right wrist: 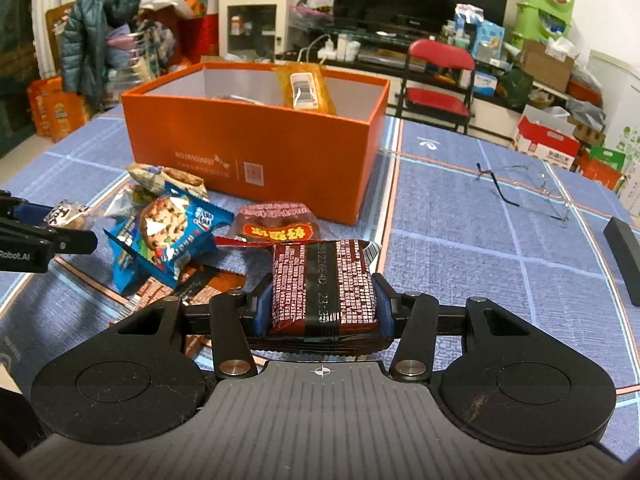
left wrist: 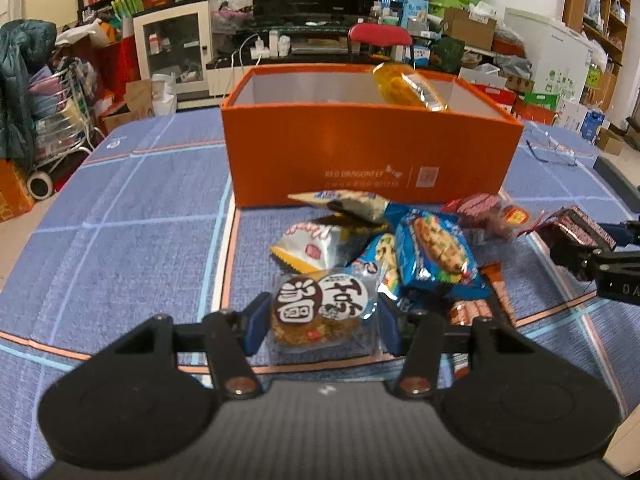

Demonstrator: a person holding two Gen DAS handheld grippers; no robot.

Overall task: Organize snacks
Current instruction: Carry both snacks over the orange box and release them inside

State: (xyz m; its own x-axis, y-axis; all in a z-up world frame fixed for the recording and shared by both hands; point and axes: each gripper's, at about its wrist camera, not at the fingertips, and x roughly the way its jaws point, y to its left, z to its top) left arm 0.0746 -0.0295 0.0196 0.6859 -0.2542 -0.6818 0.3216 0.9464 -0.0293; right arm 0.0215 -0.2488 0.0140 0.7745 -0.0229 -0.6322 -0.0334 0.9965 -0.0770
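My left gripper (left wrist: 322,322) is shut on a clear packet with brown and white round labels (left wrist: 322,308), just in front of the snack pile. The right gripper (right wrist: 322,304) is shut on a dark red wrapped snack bar (right wrist: 324,284); it shows at the right edge of the left wrist view too (left wrist: 576,232). Behind the pile stands an open orange box (left wrist: 360,148) (right wrist: 256,148) with a yellow packet (left wrist: 408,88) (right wrist: 306,88) leaning inside. Loose on the cloth lie a blue cookie pack (left wrist: 436,252) (right wrist: 168,228), a white and yellow pack (left wrist: 312,246) and a red sausage pack (right wrist: 278,226).
A blue checked cloth (left wrist: 120,240) covers the table. A pair of glasses (right wrist: 528,188) and a black flat object (right wrist: 624,260) lie on the right side. A red chair (right wrist: 438,84) and cluttered shelves stand beyond the far edge.
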